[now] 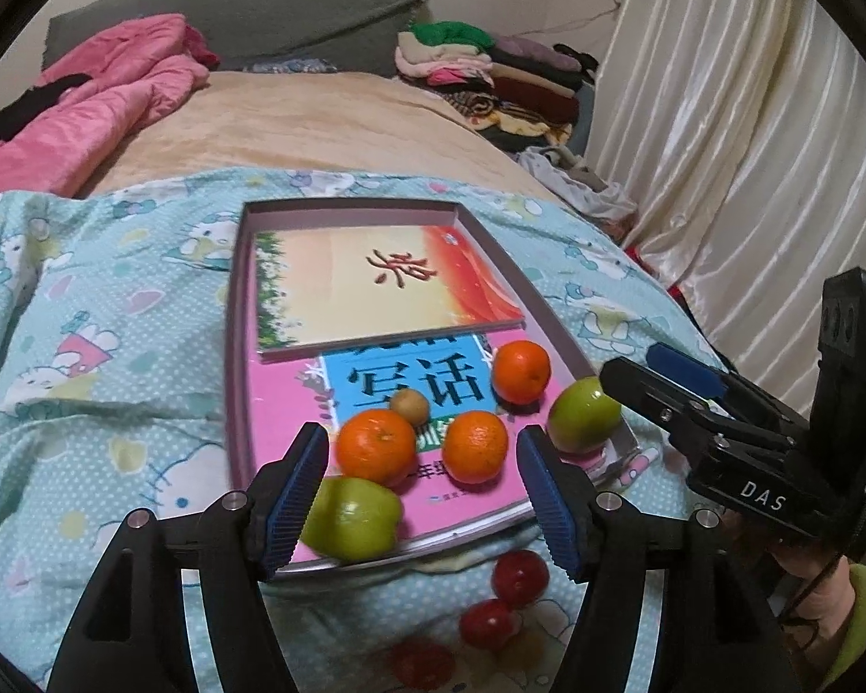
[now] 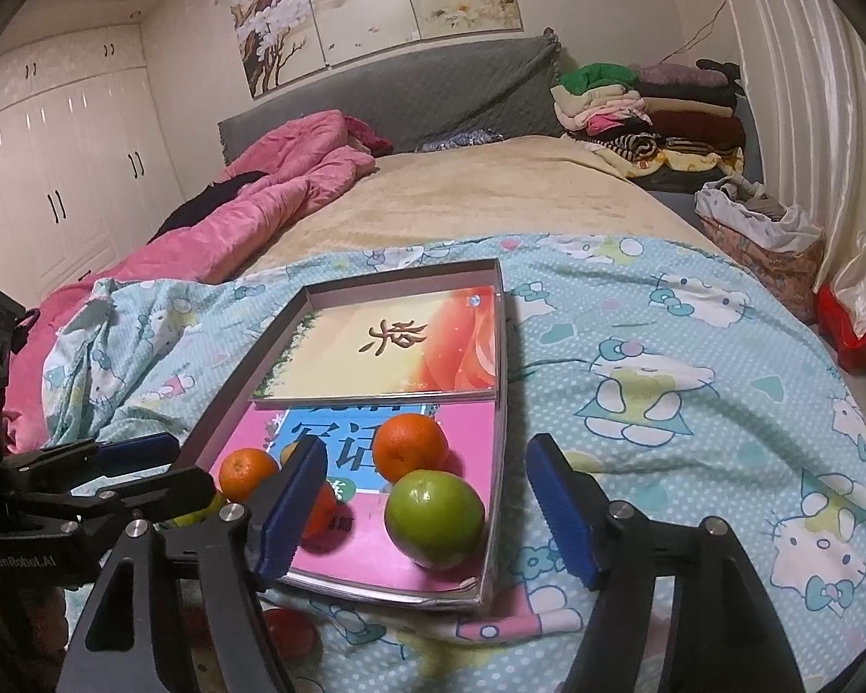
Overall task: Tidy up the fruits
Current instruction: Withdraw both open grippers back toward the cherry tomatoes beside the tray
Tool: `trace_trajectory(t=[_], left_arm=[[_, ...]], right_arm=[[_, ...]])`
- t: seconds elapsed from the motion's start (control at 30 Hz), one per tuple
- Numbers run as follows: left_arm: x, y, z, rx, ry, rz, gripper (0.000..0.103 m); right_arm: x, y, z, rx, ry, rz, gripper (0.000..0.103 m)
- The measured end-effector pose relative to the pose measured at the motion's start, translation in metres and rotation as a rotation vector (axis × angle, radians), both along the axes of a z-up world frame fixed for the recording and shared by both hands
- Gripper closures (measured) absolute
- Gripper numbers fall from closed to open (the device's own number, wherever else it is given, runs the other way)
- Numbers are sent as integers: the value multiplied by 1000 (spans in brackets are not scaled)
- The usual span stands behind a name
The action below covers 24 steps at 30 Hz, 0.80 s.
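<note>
- Your left claw [image 1: 422,491] hangs over the near end of the box [image 1: 234,346] on the bed [image 1: 346,110], jaws well apart and gripping nothing; two oranges [image 1: 376,443] sit in the gap ahead of it, untouched.
- Your right claw [image 2: 427,511] also stands open and empty, a green apple [image 2: 435,518] framed between its fingers without any pad pressing on it.
- Inside the box, on the pink book [image 1: 375,525]: three oranges, two green apples and one small brown fruit [image 1: 409,405] (too small to name).
- Left on the quilt [image 1: 86,346], just outside the near edge of the box: three red fruits [image 1: 519,576], blurred, probably tomatoes or small apples.
- Handling, as a judgement: the red ones look smooth, round and light, so they will likely roll on the soft quilt and slip from a glancing pinch. Take each across its widest part, pads square to its sides, with gentle pressure if they are tomatoes (thin skin bruises).
- The oranges should give slightly and hold well; the apples are firm and slick, so centre them between the pads.
- The glossy book offers little friction, so set fruit down rather than dropping it.
</note>
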<state>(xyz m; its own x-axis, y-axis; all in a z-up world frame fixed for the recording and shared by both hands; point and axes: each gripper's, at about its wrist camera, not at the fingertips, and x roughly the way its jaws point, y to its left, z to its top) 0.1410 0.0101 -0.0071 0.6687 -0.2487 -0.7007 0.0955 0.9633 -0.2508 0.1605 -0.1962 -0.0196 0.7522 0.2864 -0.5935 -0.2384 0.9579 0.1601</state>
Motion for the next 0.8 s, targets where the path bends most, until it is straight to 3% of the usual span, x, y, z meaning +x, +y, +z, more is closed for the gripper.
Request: trace_trajectory(t=[0.4,0.5,0.8], left_arm=[[-7,16,8,-21,-16,61,30],[-7,18,8,-26,-8,81,24],[-13,17,8,-10,2,98,24]], right_arm=[[-6,1,8,19,-34,10,26],[-7,2,9,21,-39,14,25],[-14,3,15,26,-49,20,23]])
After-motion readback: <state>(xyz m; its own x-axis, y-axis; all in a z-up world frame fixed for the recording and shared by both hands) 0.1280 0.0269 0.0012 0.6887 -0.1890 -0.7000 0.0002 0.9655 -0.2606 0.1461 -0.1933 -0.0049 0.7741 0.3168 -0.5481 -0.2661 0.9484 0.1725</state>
